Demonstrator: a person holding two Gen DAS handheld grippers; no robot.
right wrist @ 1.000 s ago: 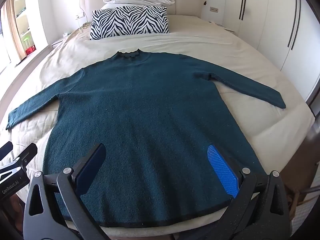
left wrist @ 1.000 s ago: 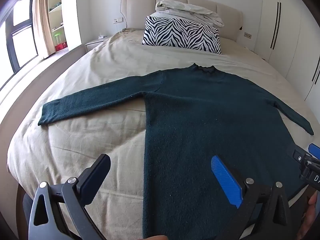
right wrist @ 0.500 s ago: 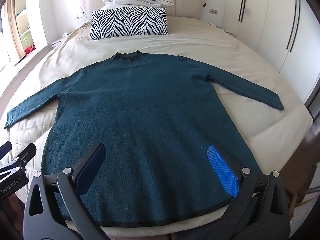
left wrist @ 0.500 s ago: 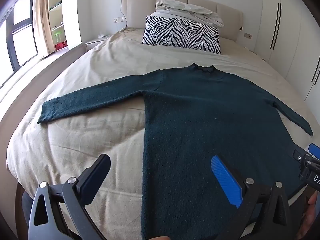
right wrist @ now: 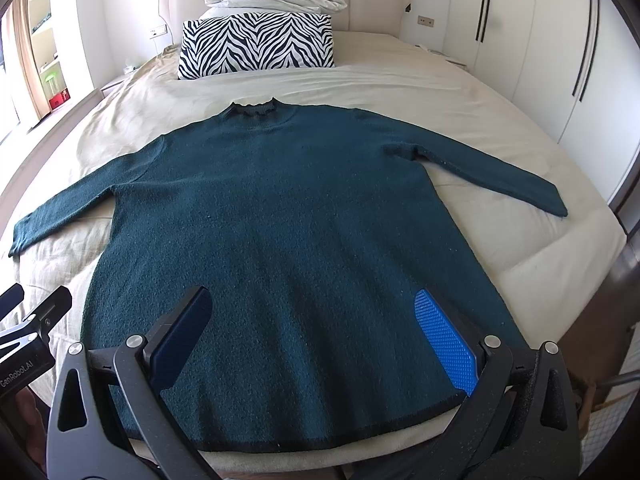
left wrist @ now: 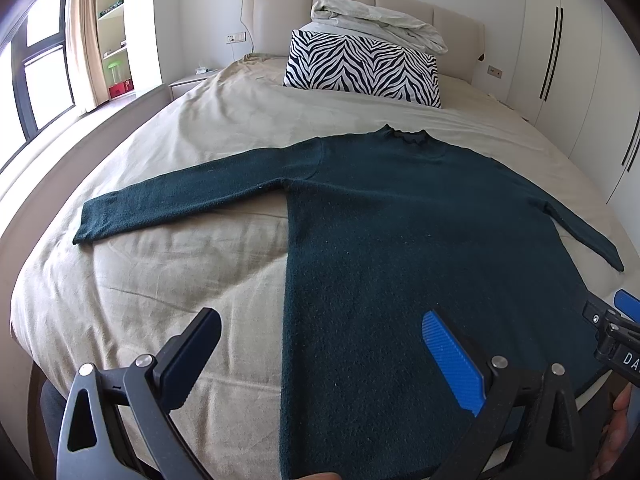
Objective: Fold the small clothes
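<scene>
A dark teal long-sleeved sweater (left wrist: pixel 400 232) (right wrist: pixel 288 216) lies flat on the bed, collar toward the headboard, both sleeves spread out sideways. My left gripper (left wrist: pixel 320 340) hovers open above the sweater's lower left edge, nothing between its fingers. Over the hem near the foot of the bed, my right gripper (right wrist: pixel 312 320) is open and empty too. The right gripper's tip (left wrist: pixel 618 328) shows at the right edge of the left wrist view. At the left edge of the right wrist view I see the left gripper's tip (right wrist: pixel 28 320).
The beige bedspread (left wrist: pixel 160 280) (right wrist: pixel 400 80) covers a wide bed. A zebra-print pillow (left wrist: pixel 360 68) (right wrist: pixel 256 46) and a bundled white duvet (left wrist: pixel 376 20) sit at the headboard. White wardrobes (right wrist: pixel 540 40) line the right side; a window and shelves (left wrist: pixel 112 40) stand left.
Both views have edged slightly back and up over the sweater. The sweater has not moved, and both grippers have stayed open.
</scene>
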